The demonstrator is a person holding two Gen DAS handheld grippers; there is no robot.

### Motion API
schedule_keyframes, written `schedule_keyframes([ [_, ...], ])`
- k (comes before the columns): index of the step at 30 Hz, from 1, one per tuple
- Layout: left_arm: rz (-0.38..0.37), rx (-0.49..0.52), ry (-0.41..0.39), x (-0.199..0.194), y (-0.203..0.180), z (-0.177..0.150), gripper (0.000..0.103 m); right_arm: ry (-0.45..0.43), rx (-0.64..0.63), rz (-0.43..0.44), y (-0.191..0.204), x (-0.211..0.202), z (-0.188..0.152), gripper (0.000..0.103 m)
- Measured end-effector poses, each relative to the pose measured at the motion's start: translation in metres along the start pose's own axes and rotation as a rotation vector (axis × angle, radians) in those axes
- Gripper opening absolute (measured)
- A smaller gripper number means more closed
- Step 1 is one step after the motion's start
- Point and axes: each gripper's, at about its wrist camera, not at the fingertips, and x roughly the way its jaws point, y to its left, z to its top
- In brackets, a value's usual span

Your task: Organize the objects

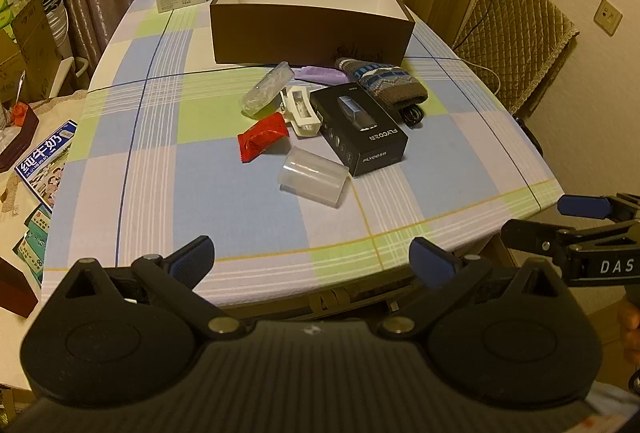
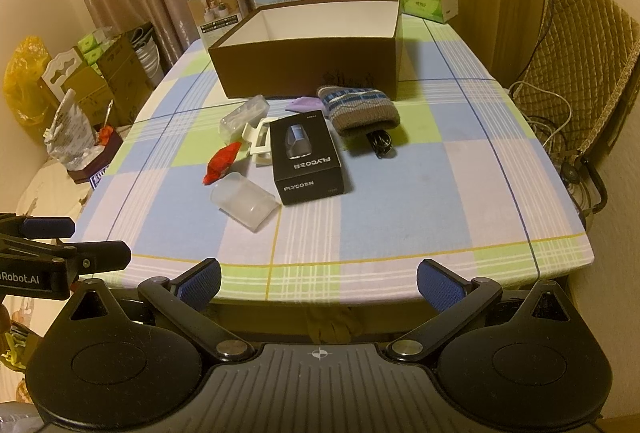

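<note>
Brown box (image 1: 312,33): open-topped, nothing visible inside, standing at the far middle of the tabletop (image 1: 160,161); it looks the likely home for the loose things.
Clutter: all of it lies just in front of the brown box, on the near side.
Black box (image 1: 360,131): flat, in front of the brown box, the largest loose piece.
Sock (image 1: 380,81): knitted, between the black box and the brown box, nearly against the brown box's wall, with a dark coil (image 1: 412,115) at its open end.
Purple scrap (image 1: 320,73): beside the sock, close to the brown box.
White holder (image 1: 300,111): touching the black box's side.
Clear case (image 1: 266,89): on its side, beyond the white holder, toward the brown box.
Red packet (image 1: 262,141): nearer than the white holder.
Clear cup (image 1: 314,177): tipped over, nearest of all.
Step in hand: my guess is a first reach; nothing has gone into the brown box yet.
Doing it well: start with the near cup or black box, take one piece per gripper, and come down across the narrow width so neighbours stay put.
Left gripper (image 1: 312,259): jaws spread wide, nothing between them, tilted down over the near edge.
Right gripper (image 2: 320,283): likewise fully spread and holding nothing, angled down, alongside the left.
</note>
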Motion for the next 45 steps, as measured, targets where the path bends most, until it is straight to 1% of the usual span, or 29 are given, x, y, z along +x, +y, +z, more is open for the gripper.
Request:
schedule_keyframes([
  [14,-0.003,0.002,0.002,0.002,-0.001,0.007,0.102,0.001,-0.007,0.001,0.0,0.001,0.001,0.101],
  [45,-0.011,0.003,0.018,0.023,0.008,0.027,0.102,0.024,-0.023,0.005,-0.001,0.02,0.026,0.101],
])
